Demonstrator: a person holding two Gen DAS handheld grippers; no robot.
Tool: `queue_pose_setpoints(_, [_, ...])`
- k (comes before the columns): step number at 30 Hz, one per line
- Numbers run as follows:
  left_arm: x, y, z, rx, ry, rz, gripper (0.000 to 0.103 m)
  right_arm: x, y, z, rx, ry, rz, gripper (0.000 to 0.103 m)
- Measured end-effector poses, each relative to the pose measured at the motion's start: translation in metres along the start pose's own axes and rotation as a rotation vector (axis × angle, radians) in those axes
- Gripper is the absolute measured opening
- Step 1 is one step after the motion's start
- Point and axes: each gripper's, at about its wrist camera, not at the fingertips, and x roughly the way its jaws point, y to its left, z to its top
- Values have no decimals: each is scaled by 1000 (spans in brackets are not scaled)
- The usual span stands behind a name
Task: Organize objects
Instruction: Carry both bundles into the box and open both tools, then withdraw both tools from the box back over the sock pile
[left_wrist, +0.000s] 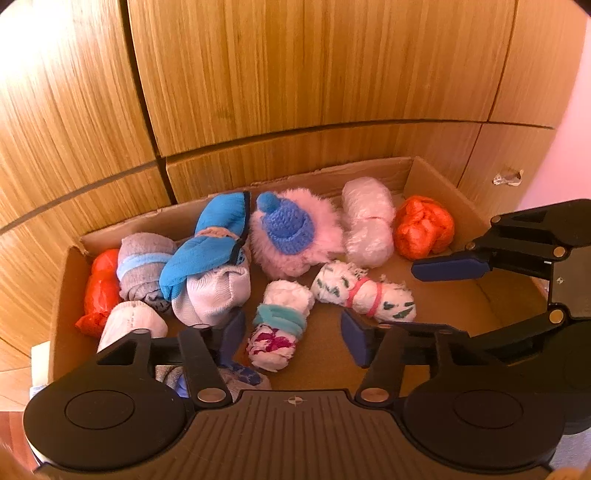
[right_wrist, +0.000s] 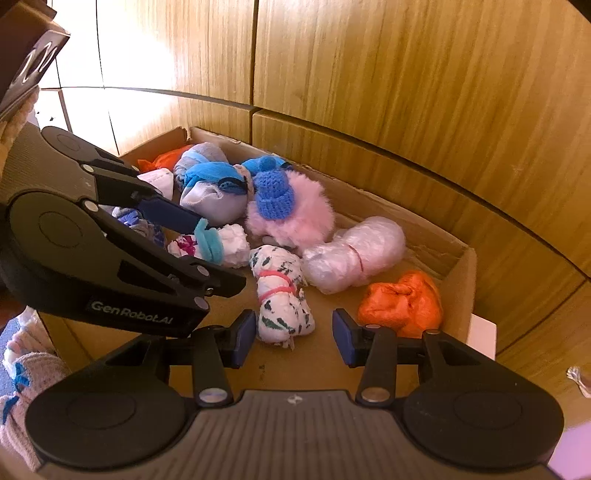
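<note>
**Two open grippers over a box of bundled cloths**

We see the cardboard box partly hidden by both grippers. The left gripper stands moderately open around the teal-banded bundle, pads clear of it. The right gripper stands narrowly open, empty, at the near end of the pink-banded bundle, whose long axis runs away from us.

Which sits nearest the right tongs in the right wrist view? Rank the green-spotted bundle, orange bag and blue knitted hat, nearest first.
Measured from the right tongs:
1. Green-spotted bundle, just ahead between the open jaws, untouched.
2. Orange bag, ahead to the right, by the box wall.
3. Blue knitted hat, far back on the pink fluff.
</note>
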Motion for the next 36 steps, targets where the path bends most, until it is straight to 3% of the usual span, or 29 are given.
queue_pose_setpoints(7, [-22, -8, 2, 14, -40, 2, 81, -24, 3, -5, 11, -23, -7, 48])
queue_pose_setpoints(20, [-76, -7, -10, 7, -91, 18, 83, -71, 24, -2, 7, -95, -9, 53])
queue_pose_setpoints(30, [-134, 11, -68, -62, -175, 58, 87, -124, 44, -46, 132, -199, 13, 59])
queue_pose_setpoints(36, [-142, 18, -109, -102, -154, 81, 87, -134, 57, -76, 173, -207, 24, 58])
